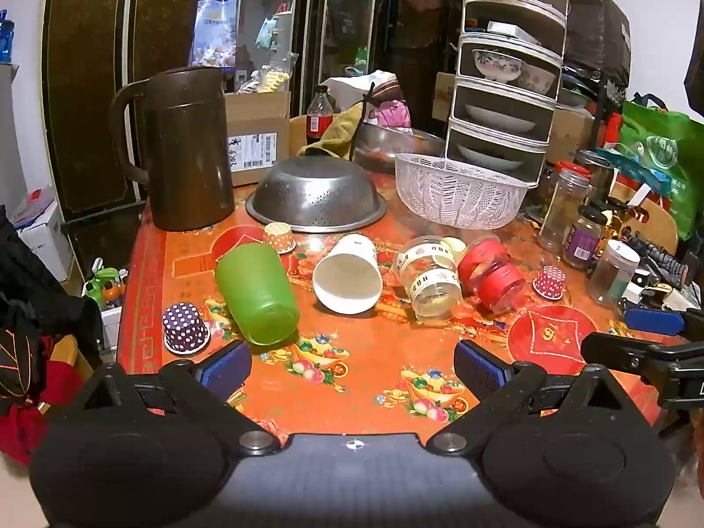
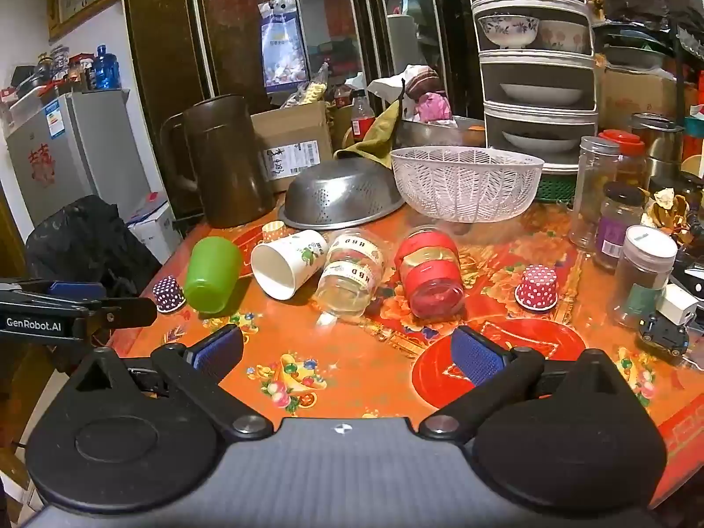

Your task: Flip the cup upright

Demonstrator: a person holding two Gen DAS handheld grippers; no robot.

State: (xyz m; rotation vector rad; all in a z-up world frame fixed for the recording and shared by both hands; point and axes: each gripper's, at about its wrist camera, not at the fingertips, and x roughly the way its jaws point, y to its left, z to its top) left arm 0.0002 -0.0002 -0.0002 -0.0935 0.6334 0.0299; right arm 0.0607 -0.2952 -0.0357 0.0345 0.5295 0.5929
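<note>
Four cups lie on their sides in a row on the orange table [image 1: 352, 378]: a green plastic cup [image 1: 257, 292] [image 2: 211, 275], a white paper cup [image 1: 350, 279] [image 2: 288, 264] with its mouth toward me, a clear cup with white bands [image 1: 429, 279] [image 2: 350, 277], and a red-banded clear cup [image 1: 490, 275] [image 2: 429, 270]. My left gripper [image 1: 352, 369] is open and empty, above the table in front of the green and white cups. My right gripper [image 2: 345, 350] is open and empty, in front of the clear and red cups.
Small dotted paper cups stand upside down: purple [image 1: 185, 328], red [image 2: 537, 286], orange [image 1: 279, 237]. Behind the row are an upturned steel colander [image 1: 314, 193], a white basket [image 1: 460, 189], a brown jug [image 1: 185, 149] and a dish rack [image 1: 506, 88]. Jars [image 2: 642, 273] crowd the right side.
</note>
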